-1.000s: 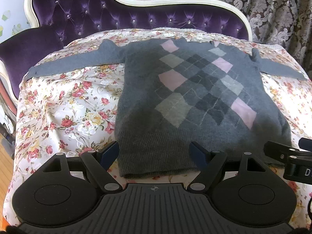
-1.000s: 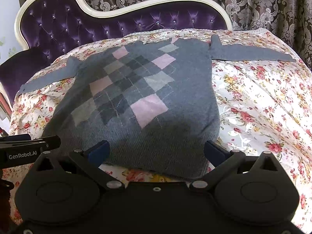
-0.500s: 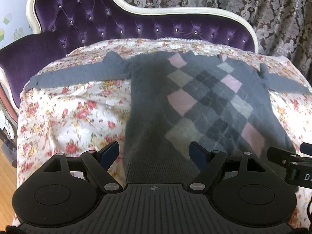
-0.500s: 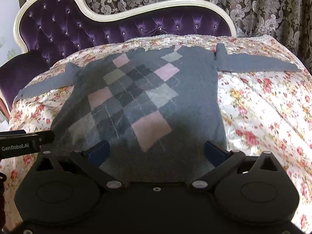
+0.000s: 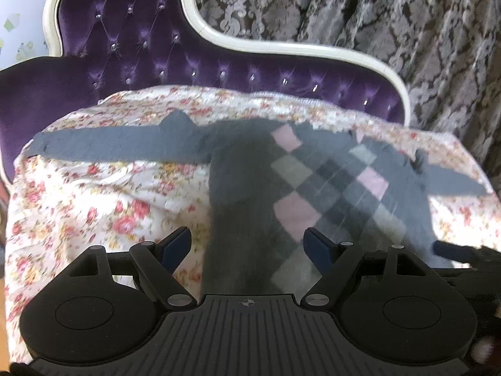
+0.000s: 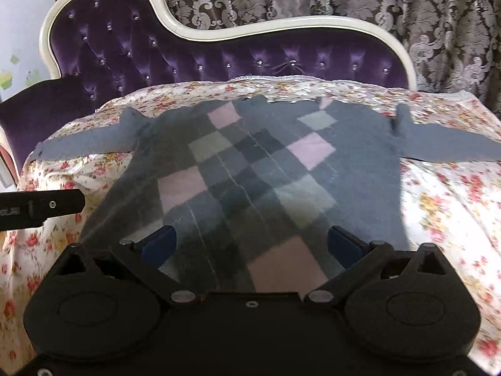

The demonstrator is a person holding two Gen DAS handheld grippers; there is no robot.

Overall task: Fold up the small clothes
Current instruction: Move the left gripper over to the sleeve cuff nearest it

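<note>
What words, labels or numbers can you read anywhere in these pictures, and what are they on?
Nothing can be read for certain.
Left gripper, seen at the left edge of the right wrist view: white lettering on its black side, blurred and cut off by the frame edge, unreadable.
Left gripper body in its own view: a small crosshair mark, a sign and not text.
Sweater, floral cover, curtain: no text.

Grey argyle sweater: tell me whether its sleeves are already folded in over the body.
No, both sleeves of the grey argyle sweater lie spread outward on the floral cloth.
</note>
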